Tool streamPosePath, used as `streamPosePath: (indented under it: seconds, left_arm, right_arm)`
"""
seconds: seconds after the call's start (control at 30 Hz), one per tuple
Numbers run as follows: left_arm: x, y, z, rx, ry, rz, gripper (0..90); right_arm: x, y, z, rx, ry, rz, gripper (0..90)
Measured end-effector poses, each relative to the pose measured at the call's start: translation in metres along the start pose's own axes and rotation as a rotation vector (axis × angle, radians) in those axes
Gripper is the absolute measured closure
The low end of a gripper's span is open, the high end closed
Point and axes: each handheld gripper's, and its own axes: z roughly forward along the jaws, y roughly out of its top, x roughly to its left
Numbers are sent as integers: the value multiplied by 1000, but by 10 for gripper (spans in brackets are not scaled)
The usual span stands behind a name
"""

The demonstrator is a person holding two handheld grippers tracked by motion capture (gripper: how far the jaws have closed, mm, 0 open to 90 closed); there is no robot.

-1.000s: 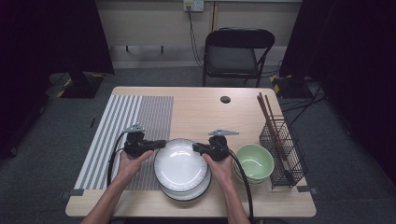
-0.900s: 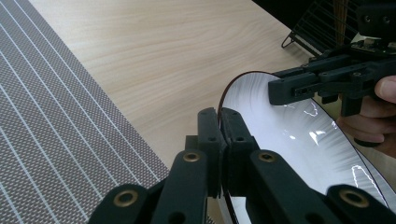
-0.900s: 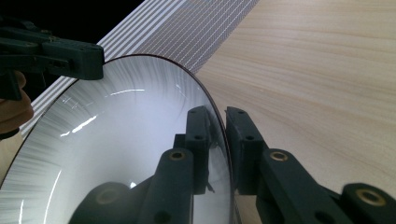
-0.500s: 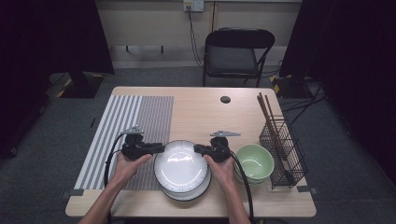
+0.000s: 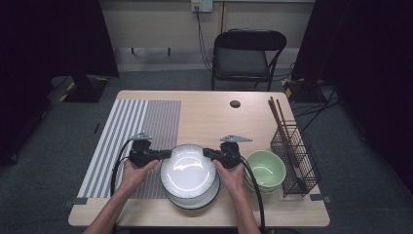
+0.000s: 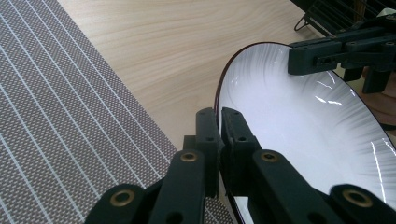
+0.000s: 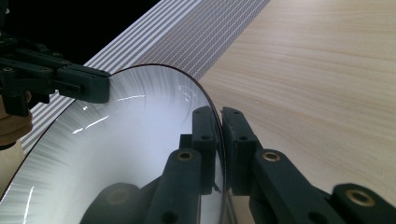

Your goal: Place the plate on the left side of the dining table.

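- Since 1 second ago, both hands have barely shifted; the white plate (image 5: pixel 188 168) remains between them.
- 2 plates: the gripped one sits above a second plate (image 5: pixel 195 199) on the counter (image 5: pixel 209 117).
- Left hand-held gripper (image 5: pixel 163 154) and right hand-held gripper (image 5: pixel 209 154) each clamp opposite rim edges.
- 1 green bowl (image 5: pixel 265 169), 1 wire rack (image 5: pixel 294 156) and 1 striped mat (image 5: pixel 131 131) lie nearby.

**Table layout at time of inspection**

The top plate (image 5: pixel 187 168) sat over a stack of plates (image 5: pixel 195 200) at the table's (image 5: pixel 209 117) near centre. The placemat (image 5: pixel 131 131) lay to its left, the bowls (image 5: pixel 265 168) just right, the utensil rack (image 5: pixel 294 156) beyond them. A chair (image 5: pixel 243 56) stood behind the table.
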Motion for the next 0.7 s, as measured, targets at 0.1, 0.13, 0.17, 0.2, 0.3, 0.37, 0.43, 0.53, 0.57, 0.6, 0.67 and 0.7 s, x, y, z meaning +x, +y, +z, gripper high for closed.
streamPosePath:
  seconds: [0.1, 0.13, 0.17, 0.2, 0.3, 0.37, 0.43, 0.53, 0.57, 0.6, 0.67, 0.7]
  left_arm:
    - [2, 3, 0, -17, 3, -15, 869]
    - [3, 4, 0, -25, -2, -21, 870]
    - [4, 4, 0, -22, 0, -16, 869]
    - [4, 5, 0, -25, 2, -18, 870]
    - [4, 11, 1, -24, 19, -8, 870]
    - [2, 16, 2, -24, 37, 6, 869]
    - [6, 17, 2, -28, 16, -8, 867]
    - [7, 17, 2, -38, 29, -13, 870]
    - [7, 17, 2, -39, 32, -15, 870]
    - [8, 17, 2, -40, 31, -13, 870]
    - [6, 16, 2, -47, 26, -14, 869]
    - [5, 17, 3, -48, 33, -12, 868]
  right_arm:
    - [0, 3, 0, -12, -3, 3, 846]
    - [0, 5, 0, -20, -4, 1, 845]
    - [0, 6, 0, -22, -2, 0, 844]
    - [0, 8, 0, -21, -5, -6, 844]
    - [-1, 13, 1, -28, -8, -9, 840]
    - [-1, 17, 1, -35, -16, -8, 836]
    - [-2, 20, 1, -43, -16, -10, 830]
    - [-3, 25, 3, -43, -15, -13, 835]
    - [-3, 25, 4, -43, -15, -14, 835]
    - [-3, 25, 5, -42, -17, -11, 831]
    - [-5, 24, 6, -28, -22, -6, 821]
    - [-7, 22, 7, -14, -28, 3, 813]
